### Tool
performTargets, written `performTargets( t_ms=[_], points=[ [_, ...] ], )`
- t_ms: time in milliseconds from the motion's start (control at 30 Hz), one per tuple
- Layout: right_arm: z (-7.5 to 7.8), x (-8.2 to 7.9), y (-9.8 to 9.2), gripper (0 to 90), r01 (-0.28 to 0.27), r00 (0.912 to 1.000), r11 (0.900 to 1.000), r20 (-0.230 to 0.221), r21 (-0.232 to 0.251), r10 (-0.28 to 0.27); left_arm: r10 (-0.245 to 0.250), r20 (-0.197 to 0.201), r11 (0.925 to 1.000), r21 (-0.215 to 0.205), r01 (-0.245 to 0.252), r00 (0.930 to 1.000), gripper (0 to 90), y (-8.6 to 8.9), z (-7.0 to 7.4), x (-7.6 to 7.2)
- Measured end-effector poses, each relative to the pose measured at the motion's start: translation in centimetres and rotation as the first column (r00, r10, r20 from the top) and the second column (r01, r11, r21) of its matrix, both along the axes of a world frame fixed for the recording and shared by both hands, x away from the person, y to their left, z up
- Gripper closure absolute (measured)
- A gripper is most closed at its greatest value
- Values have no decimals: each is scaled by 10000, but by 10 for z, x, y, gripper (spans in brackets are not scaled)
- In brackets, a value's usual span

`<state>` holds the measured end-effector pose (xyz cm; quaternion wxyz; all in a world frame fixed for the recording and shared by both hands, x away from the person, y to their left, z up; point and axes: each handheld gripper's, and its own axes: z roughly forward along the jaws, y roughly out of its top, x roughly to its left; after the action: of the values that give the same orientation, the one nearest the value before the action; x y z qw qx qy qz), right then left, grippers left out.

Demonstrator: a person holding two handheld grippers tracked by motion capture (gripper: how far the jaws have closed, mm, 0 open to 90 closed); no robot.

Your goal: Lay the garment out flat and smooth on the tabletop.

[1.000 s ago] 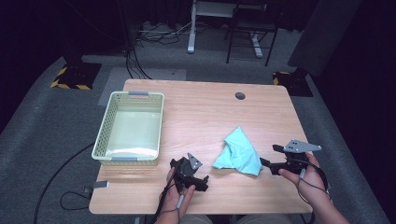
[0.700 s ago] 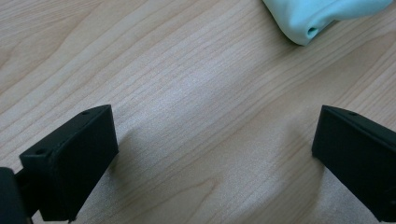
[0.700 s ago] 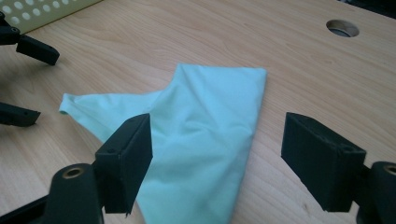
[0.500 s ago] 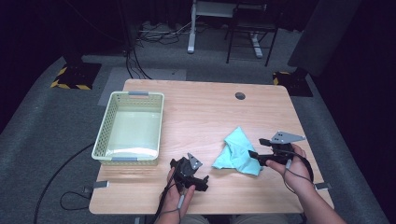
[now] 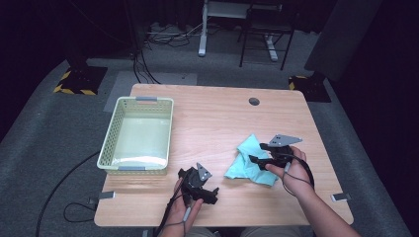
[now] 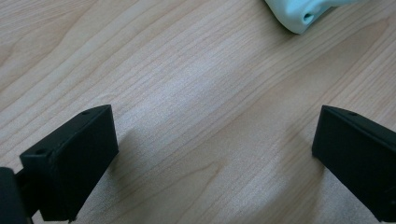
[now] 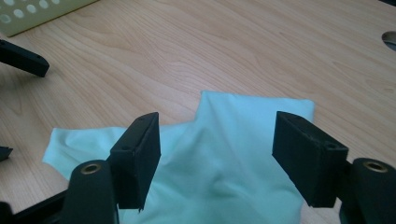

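Clearly, the turquoise cloth was the landmark of the scene: it lay crumpled on the wooden worktop, toward the person's side of it. The right claw was over the right part of the cloth, and the right hand held it from just beside the cloth. In the right gripper view the jaws of this claw stood apart above the cloth. They had just been closing a little, the fabric lay under the gap between them, and the pads did not press on it. The left claw was to the left of the cloth and nearer to the person, apart from it. In the left gripper view its jaws stood wide apart over bare wood, and one corner of the cloth showed beyond them. The pale green basket stood well to the left of the cloth.
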<state>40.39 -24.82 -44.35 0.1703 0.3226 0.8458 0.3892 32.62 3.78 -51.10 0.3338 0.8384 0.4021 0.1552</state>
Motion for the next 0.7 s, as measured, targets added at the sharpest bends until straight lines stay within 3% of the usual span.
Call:
performTargets(
  t_ms=[533, 700],
  points=[
    [-29, 17, 25, 325, -66, 9972, 9973, -743, -736, 11, -3, 8, 10000, 39, 3, 10000, 1, 0, 0, 0],
    [-37, 23, 28, 358, -127, 9955, 9930, -945, -1171, 16, -6, 8, 10000, 50, 6, 10000, 1, 0, 0, 0]
  ],
)
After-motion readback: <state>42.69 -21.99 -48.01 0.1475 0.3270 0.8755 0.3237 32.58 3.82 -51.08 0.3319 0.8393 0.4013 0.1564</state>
